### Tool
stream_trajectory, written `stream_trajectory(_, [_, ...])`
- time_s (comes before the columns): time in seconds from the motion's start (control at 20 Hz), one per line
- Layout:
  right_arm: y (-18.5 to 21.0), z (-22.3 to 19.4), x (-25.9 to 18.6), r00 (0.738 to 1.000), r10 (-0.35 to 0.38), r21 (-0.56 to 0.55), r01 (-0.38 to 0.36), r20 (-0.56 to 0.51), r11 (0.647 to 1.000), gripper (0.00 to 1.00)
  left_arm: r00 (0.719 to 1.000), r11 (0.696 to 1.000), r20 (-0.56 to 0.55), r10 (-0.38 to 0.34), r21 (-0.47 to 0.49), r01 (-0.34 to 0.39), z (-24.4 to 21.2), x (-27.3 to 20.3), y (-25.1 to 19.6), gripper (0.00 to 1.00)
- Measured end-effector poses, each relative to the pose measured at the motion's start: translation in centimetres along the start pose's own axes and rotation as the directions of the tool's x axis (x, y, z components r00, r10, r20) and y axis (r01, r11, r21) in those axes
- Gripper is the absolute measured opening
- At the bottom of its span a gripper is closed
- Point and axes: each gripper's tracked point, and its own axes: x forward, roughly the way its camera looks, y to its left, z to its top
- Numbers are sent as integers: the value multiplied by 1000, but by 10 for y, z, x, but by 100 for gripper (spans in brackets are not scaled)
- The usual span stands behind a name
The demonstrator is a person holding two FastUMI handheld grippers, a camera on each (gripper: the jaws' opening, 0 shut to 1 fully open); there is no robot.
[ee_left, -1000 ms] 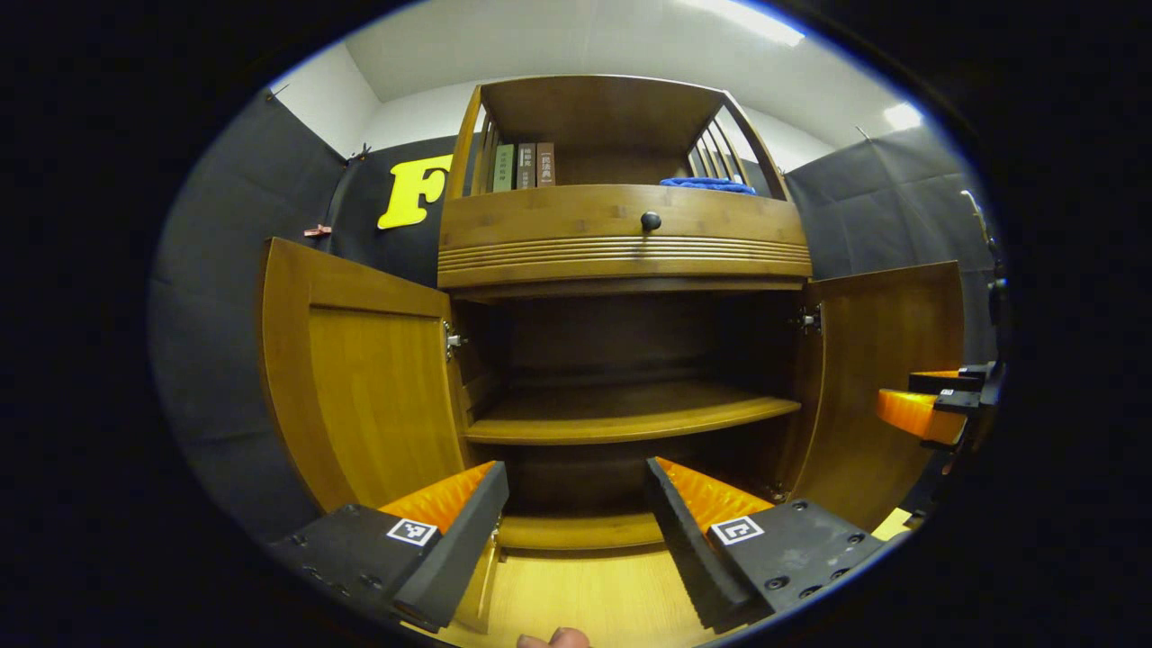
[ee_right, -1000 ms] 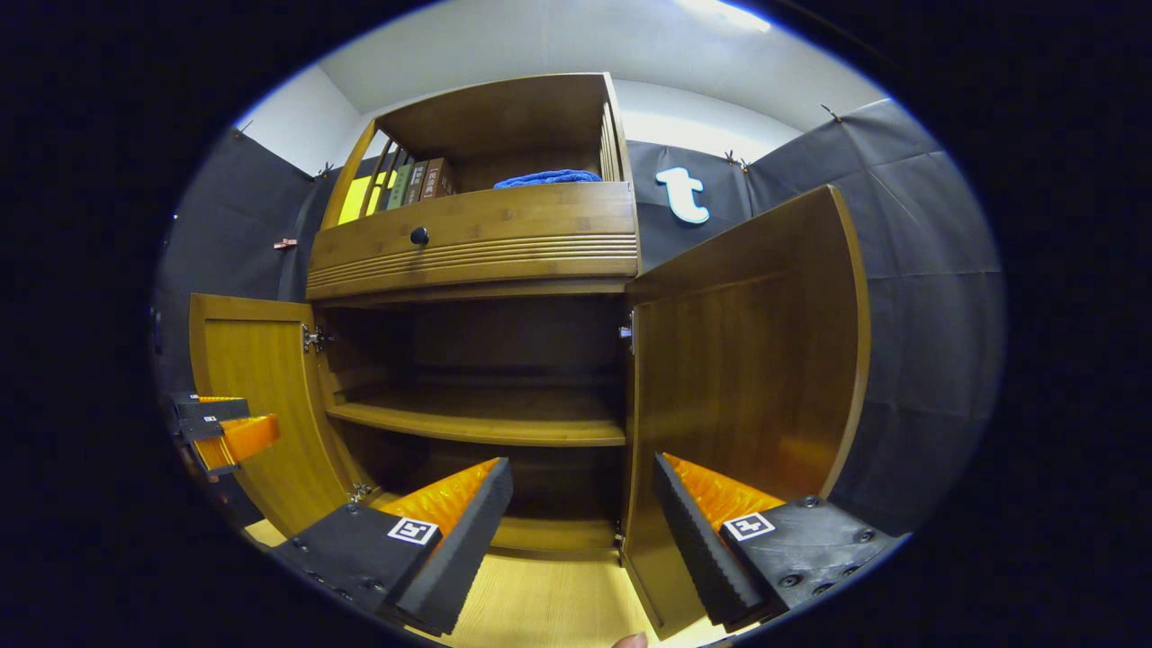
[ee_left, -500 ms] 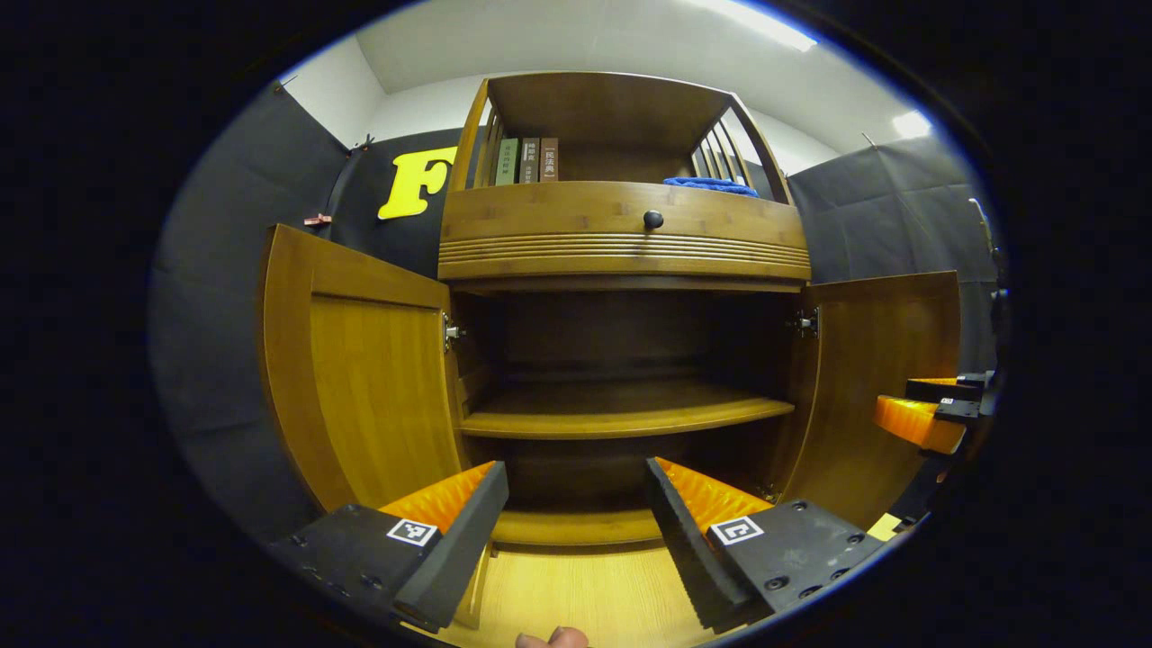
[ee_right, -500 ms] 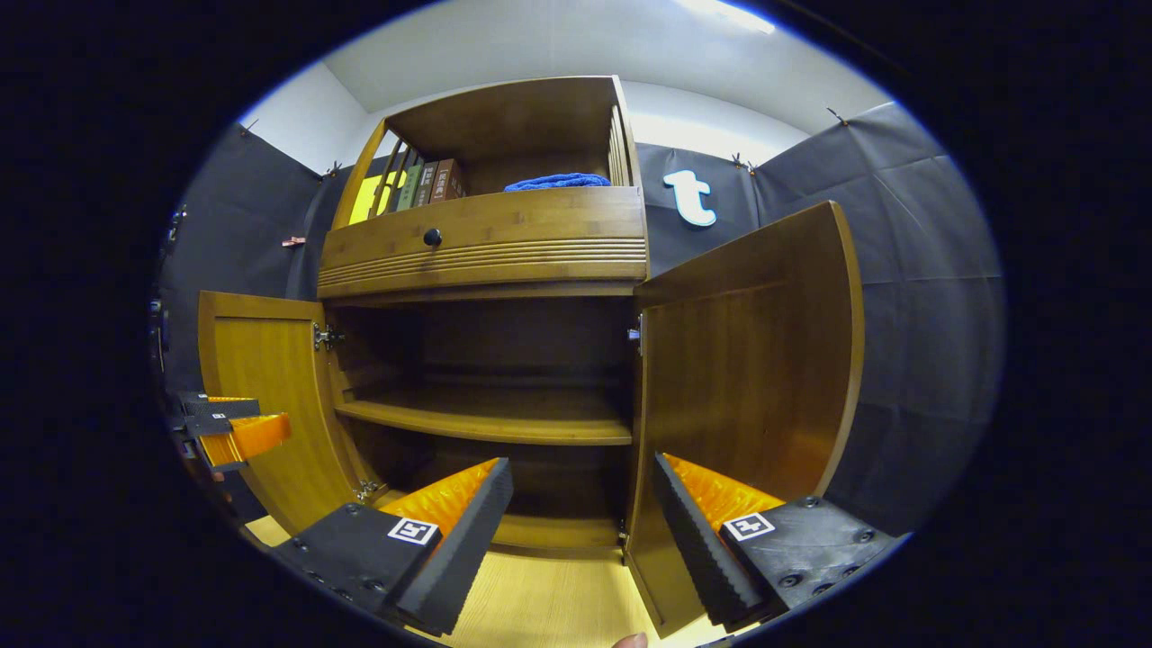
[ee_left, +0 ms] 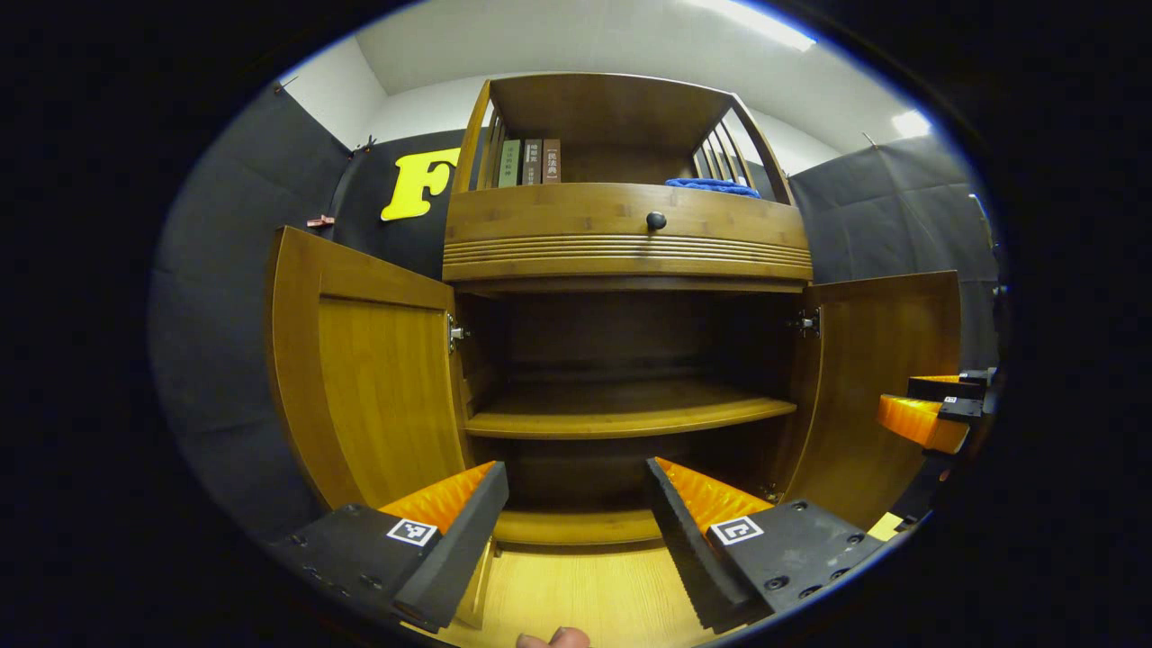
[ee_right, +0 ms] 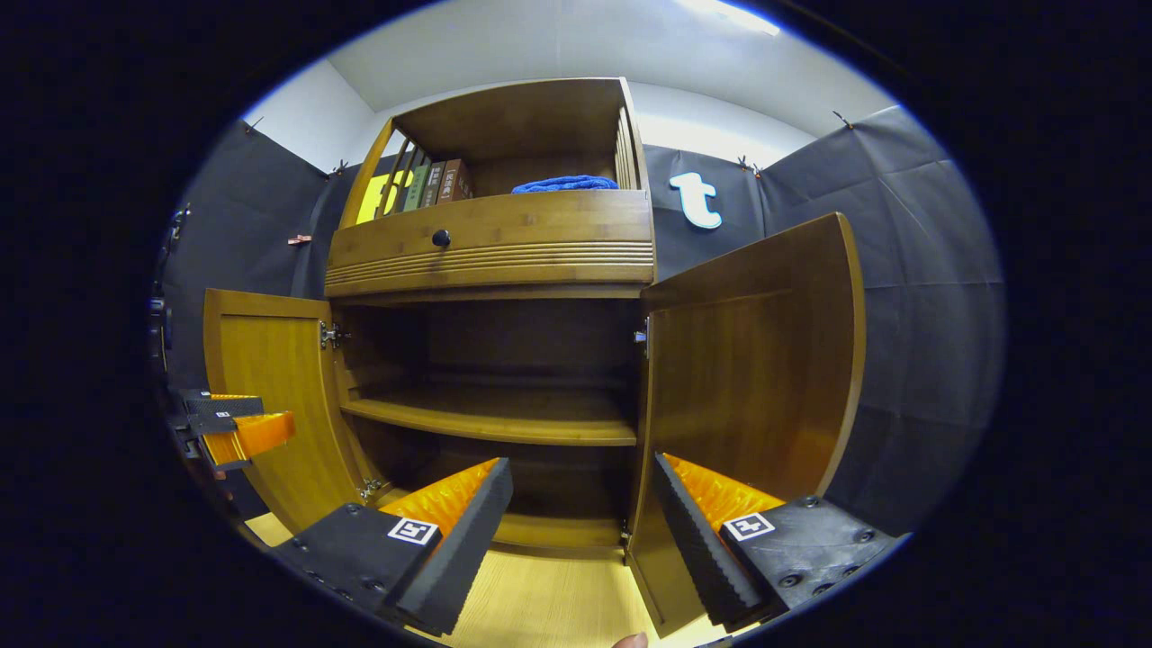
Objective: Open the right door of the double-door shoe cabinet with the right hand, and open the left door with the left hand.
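Cabinet (ee_left: 621,238): a wooden shoe cabinet against the black cloth wall, standing on a pale wood floor (ee_left: 576,603)
Left door (ee_left: 369,378): swung wide open on its hinges, its free edge out toward the left cloth wall
Right door (ee_right: 751,378): swung open too, its free edge well out from the cabinet front
Open room: the gap between the two doors is wide, with the dark inside of the cabinet in plain sight
Left gripper (ee_left: 576,526): jaws spread apart, holding nothing, in front of the opening, apart from both doors
Right gripper (ee_right: 580,531): jaws spread apart, holding nothing; the right door's lower edge lies between its fingers in its view
Counts: two doors, one inner shelf (ee_left: 621,418), one drawer knob (ee_left: 656,220), three books (ee_left: 528,162) upright on top, one blue cloth (ee_left: 711,184) beside them
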Motion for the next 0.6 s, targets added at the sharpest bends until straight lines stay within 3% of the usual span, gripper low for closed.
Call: stream_trajectory(0.6, [-1,-2,0,1000,0,-12,0,-3,1000,99,1000,1000,1,3,7,-3,0,1,-2,94])
